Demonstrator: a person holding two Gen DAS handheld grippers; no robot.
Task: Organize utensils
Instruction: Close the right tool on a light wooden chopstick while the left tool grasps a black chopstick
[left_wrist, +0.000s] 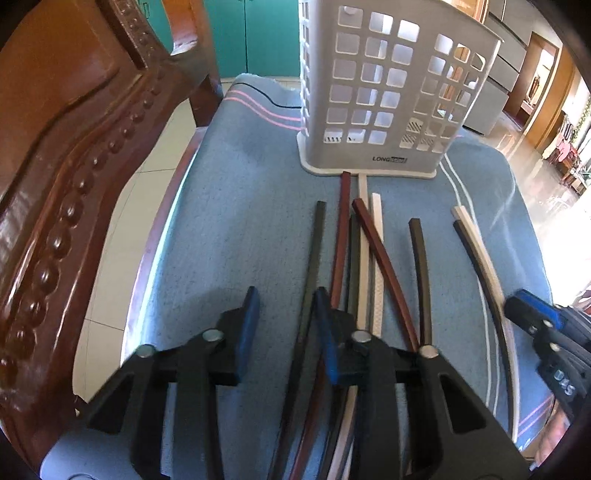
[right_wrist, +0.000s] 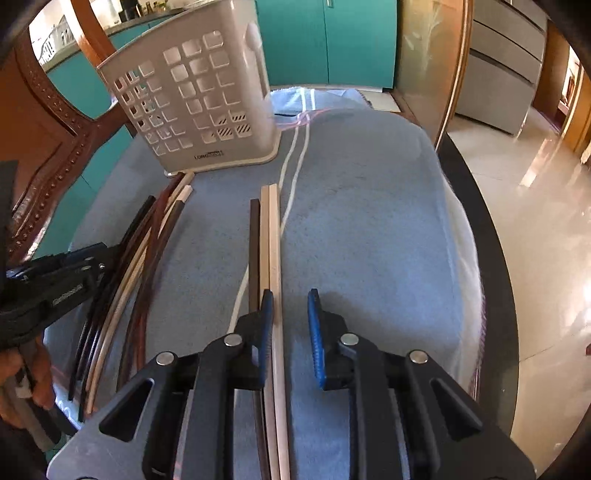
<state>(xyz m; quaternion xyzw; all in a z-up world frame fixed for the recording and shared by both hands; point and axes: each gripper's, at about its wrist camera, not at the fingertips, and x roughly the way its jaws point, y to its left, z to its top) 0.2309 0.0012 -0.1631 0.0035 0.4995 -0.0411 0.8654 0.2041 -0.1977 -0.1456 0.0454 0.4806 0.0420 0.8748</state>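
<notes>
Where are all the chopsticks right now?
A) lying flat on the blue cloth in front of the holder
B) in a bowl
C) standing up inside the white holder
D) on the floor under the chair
A: the chopsticks lie flat on the blue cloth in front of the white holder, and through its cut-out walls the holder shows nothing standing inside.

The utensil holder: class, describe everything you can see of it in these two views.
The utensil holder is a tall, pale grey-white container, plastic by its look, with walls pierced by rows of rounded square holes. It stands upright on a flat white base with dark lettering low on the front. It rests on the blue cloth at the far end, apparently empty. Chopstick tips reach its base; neither gripper touches it.
</notes>
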